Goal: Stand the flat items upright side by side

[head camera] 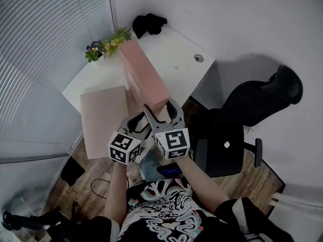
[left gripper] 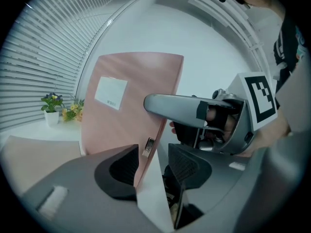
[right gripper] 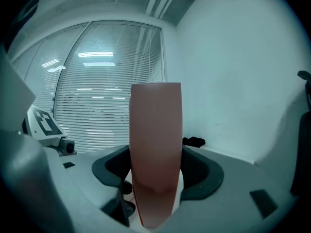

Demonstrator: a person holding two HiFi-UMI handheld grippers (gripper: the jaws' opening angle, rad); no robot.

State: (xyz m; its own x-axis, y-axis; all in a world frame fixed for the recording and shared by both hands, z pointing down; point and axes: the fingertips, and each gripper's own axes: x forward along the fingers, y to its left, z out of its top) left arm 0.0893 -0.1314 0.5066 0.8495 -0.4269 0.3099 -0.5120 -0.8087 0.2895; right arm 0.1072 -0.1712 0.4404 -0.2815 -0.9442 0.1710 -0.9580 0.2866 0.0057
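A tall pink box [head camera: 144, 77] stands upright on the white table [head camera: 176, 54], its narrow end toward me. A second flat pink item [head camera: 103, 117] lies flat on the table to its left. My right gripper [head camera: 162, 112] straddles the near end of the upright box [right gripper: 155, 144], both pads against its sides. My left gripper [head camera: 137, 127] sits just left of it, low at the same end. In the left gripper view the box [left gripper: 131, 96] with its white label runs between the jaws of the left gripper [left gripper: 151, 166], and its white underside fills the gap.
A small pot of flowers [head camera: 103, 47] and a black bundle [head camera: 149, 23] sit at the table's far end by the blinds. A round grommet [head camera: 199, 58] is set in the right side of the tabletop. A black office chair [head camera: 252, 115] stands to the right.
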